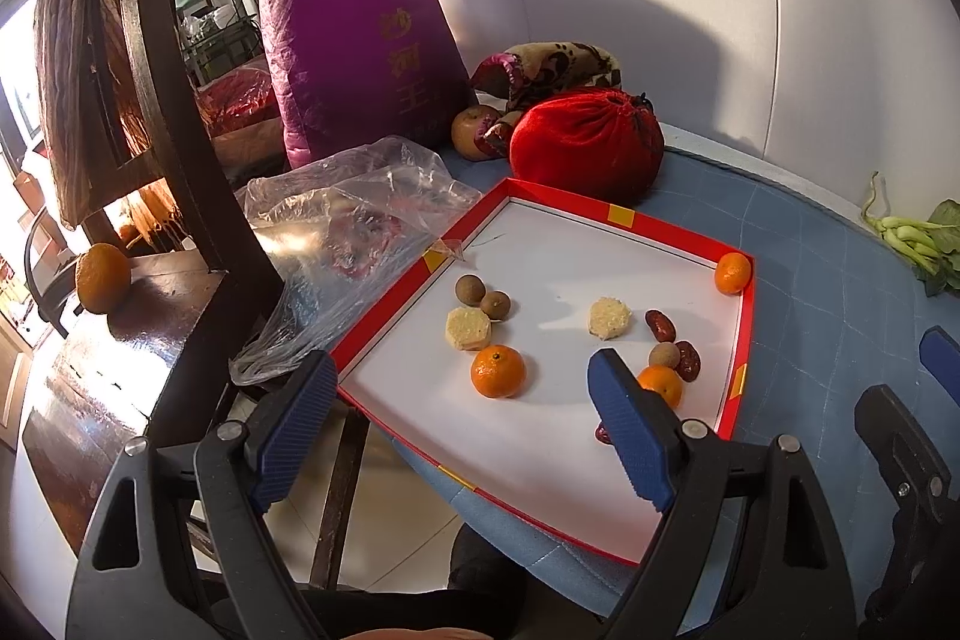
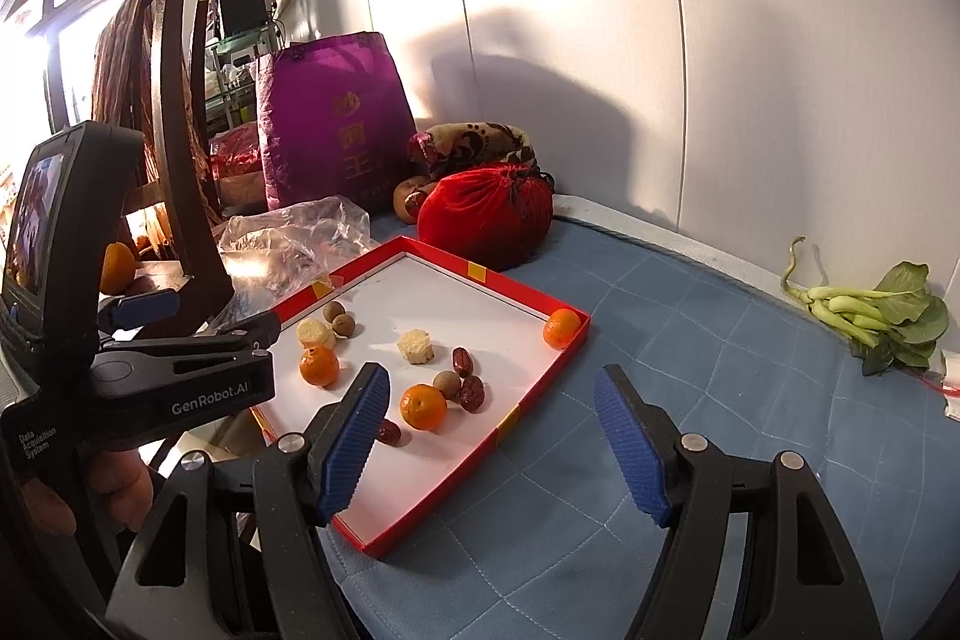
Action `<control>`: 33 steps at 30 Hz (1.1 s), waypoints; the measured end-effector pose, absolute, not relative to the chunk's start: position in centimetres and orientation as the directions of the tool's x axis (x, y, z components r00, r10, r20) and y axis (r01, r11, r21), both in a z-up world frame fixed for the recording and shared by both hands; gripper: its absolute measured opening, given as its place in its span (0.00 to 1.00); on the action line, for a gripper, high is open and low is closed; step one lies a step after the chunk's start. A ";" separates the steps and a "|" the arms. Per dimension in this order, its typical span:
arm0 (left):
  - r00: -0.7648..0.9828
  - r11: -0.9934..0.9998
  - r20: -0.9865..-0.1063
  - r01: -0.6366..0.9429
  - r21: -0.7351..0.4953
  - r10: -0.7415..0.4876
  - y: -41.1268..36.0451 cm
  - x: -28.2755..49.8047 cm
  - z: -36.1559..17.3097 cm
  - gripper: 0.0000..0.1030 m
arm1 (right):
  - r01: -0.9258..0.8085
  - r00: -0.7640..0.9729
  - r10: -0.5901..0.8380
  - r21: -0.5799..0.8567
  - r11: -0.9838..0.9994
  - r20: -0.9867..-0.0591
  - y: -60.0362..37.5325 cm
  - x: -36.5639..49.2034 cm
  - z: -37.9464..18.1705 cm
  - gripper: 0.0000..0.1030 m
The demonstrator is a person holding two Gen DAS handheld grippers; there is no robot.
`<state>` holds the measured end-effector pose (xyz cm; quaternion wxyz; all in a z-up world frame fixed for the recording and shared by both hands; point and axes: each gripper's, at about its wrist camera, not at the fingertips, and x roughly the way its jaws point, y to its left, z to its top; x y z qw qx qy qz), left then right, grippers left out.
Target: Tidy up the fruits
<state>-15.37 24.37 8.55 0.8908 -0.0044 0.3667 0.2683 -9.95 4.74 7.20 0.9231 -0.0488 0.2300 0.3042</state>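
A red-rimmed white tray lies on a blue quilted table. In it lie three tangerines: one in the middle, one near the right side, one in the far right corner. Brown longans, two pale corn pieces and red dates lie among them. My left gripper is open above the tray's near edge. My right gripper is open over the tray's near right edge. Both are empty.
A red velvet pouch, a purple bag and a crumpled plastic bag stand behind and left of the tray. A dark wooden chair with an orange is at left. Green bok choy lies at right.
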 end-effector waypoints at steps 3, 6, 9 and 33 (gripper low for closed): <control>0.587 0.856 -0.656 -0.481 0.189 0.475 24.4 -15.3 8.5 0.84 | -0.587 0.709 0.540 0.045 0.809 -0.453 4.8 -10.0 7.2 0.70; 0.585 0.854 -0.656 -0.486 0.188 0.477 24.3 -15.4 8.6 0.84 | -0.587 0.710 0.540 0.045 0.809 -0.453 4.9 -10.0 7.2 0.70; 0.586 0.853 -0.655 -0.487 0.186 0.477 24.4 -15.4 8.7 0.84 | -0.587 0.709 0.540 0.045 0.808 -0.453 4.9 -10.0 7.2 0.70; 0.623 0.846 -0.613 -0.511 0.152 0.486 23.7 -15.6 9.4 0.84 | -0.589 0.708 0.538 0.038 0.807 -0.458 5.3 -9.7 7.3 0.70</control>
